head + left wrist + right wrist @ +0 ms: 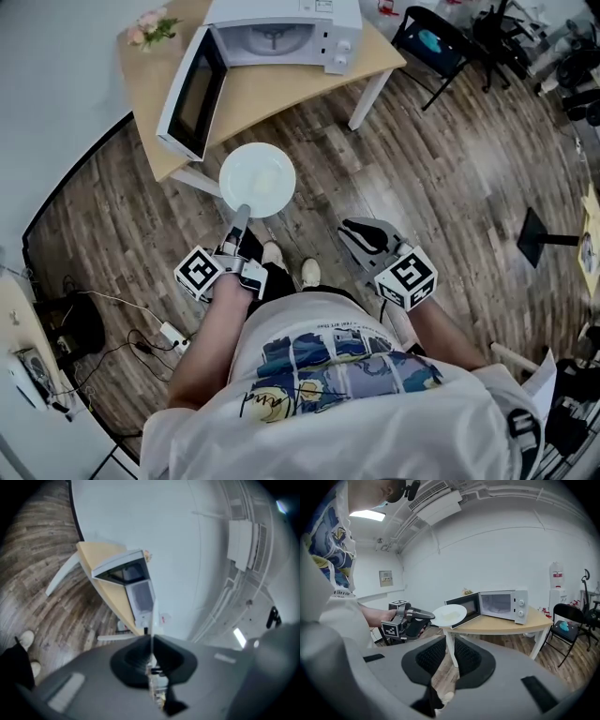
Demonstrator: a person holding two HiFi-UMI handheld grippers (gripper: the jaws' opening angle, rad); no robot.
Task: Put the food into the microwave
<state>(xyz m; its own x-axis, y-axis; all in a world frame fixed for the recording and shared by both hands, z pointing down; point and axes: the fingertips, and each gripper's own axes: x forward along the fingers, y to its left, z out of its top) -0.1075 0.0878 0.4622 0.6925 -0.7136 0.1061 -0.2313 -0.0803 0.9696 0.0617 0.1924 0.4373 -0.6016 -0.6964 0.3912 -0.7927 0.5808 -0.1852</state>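
Observation:
A white plate carrying pale food hangs over the wood floor, just short of the table. My left gripper is shut on its near rim. In the left gripper view the plate shows edge-on between the pads of that gripper. The white microwave stands on the table with its door swung wide open and its cavity empty. From the right gripper view I see the plate, the left gripper and the microwave. My right gripper has a narrow gap and holds nothing.
A black folding chair stands right of the table, and pink flowers sit on its far left corner. Cables and a power strip lie on the floor at the left. The person's shoes are below the grippers.

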